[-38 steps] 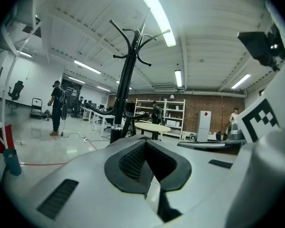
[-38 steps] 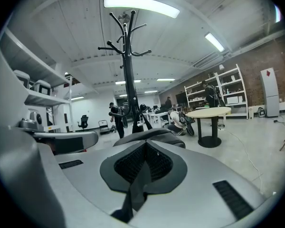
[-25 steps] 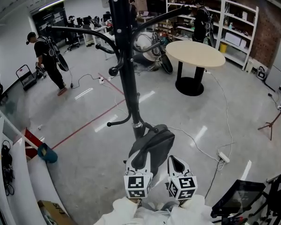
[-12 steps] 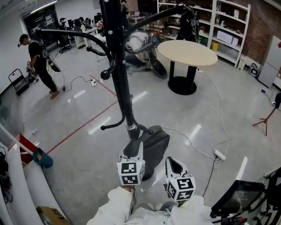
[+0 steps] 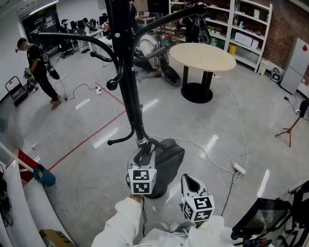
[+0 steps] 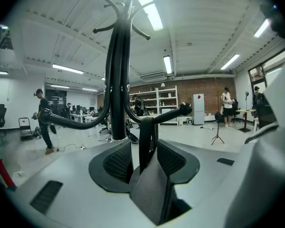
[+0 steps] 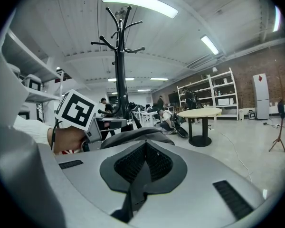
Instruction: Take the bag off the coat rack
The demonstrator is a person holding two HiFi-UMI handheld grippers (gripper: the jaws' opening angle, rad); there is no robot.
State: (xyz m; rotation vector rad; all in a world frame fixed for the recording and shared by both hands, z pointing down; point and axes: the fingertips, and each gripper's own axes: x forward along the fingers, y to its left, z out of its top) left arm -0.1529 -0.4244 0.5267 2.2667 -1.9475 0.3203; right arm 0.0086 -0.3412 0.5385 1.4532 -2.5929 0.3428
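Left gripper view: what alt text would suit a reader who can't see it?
The left gripper, its jaws just opened wider, straddles a black bag strap hanging from a hook on the tall black metal coat rack.

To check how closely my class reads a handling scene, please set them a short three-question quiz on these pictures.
1. True or false: the bag hangs on the coat rack.
2. What stands between the jaws of the left tool?
3. Which tool is shut? A: the left tool. B: the right tool.
Key: 1 true. 2 the bag's strap; those jaws have just been opening and do not press on it. 3 B.
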